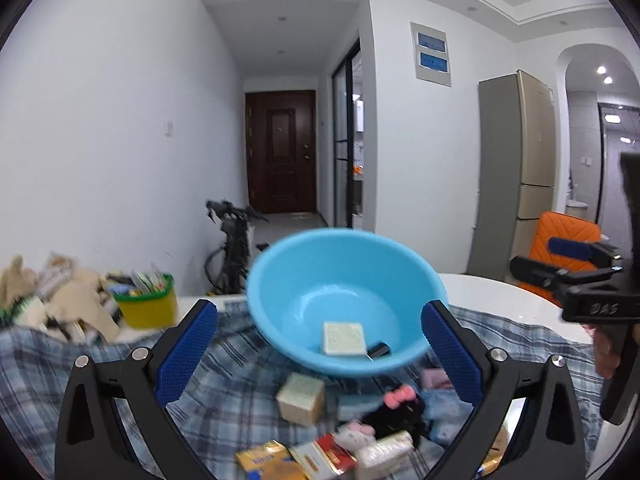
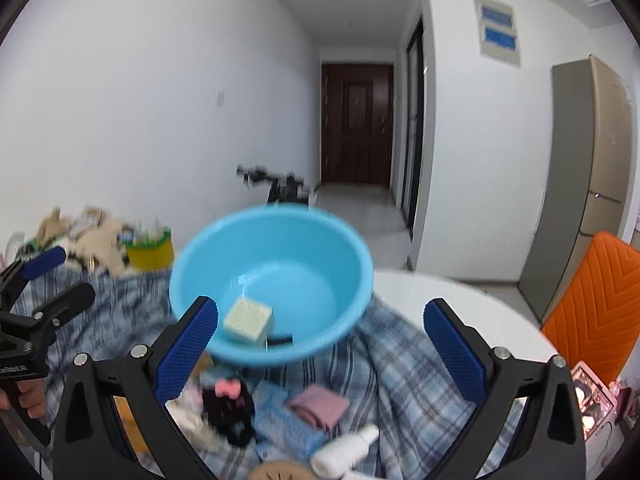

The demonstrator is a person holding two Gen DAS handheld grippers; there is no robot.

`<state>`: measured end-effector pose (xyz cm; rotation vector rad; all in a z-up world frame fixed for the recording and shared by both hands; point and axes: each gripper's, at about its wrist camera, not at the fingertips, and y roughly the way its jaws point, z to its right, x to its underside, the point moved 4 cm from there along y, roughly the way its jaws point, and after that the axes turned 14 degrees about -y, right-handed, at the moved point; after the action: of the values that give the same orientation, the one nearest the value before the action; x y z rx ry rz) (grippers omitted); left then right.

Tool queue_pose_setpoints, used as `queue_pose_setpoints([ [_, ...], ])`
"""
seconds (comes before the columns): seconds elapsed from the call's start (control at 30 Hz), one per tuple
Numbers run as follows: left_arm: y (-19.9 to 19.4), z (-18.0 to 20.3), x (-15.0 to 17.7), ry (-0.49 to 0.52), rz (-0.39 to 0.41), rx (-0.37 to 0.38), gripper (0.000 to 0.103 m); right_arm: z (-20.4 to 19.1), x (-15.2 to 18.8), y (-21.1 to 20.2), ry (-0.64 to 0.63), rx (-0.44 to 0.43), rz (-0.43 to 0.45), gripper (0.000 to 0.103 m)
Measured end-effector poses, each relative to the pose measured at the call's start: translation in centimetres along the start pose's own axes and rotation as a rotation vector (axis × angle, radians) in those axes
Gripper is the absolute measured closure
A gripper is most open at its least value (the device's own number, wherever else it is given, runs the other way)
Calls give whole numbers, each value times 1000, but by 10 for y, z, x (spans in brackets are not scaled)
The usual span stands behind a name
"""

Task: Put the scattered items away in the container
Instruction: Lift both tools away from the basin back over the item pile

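A round light-blue plastic basin [image 1: 340, 304] sits on a blue plaid cloth [image 1: 240, 396], holding a pale square sponge [image 1: 344, 338] and a small black clip [image 1: 379, 349]. Both the left gripper [image 1: 320, 356] and right gripper [image 2: 320, 344] hover with fingers spread wide, empty.

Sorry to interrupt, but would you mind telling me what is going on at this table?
A person holds a gripper in each hand and is tidying loose items into a blue basin on a plaid cloth. Both the left gripper and the right gripper have their jaws open and hold nothing. A pale block and a small black item already lie in the basin. Another block, a black plush toy, packets, a pink cloth and a white bottle lie on the cloth.
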<state>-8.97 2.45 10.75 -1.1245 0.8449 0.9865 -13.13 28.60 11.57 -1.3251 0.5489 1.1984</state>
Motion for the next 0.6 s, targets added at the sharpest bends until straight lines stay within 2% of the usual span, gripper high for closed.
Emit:
queue_pose_setpoints([
  [0.1,4,5,25,27,-50,-6,0,-4,20,10,7,-7,-52,0],
  [0.27,12,13,64,50,-150,27,0,-16,61,14,39,-57,-118,0],
  [0.6,19,19,116,26,-259,33,0,-31,128,2,143,-101,-194,0],
])
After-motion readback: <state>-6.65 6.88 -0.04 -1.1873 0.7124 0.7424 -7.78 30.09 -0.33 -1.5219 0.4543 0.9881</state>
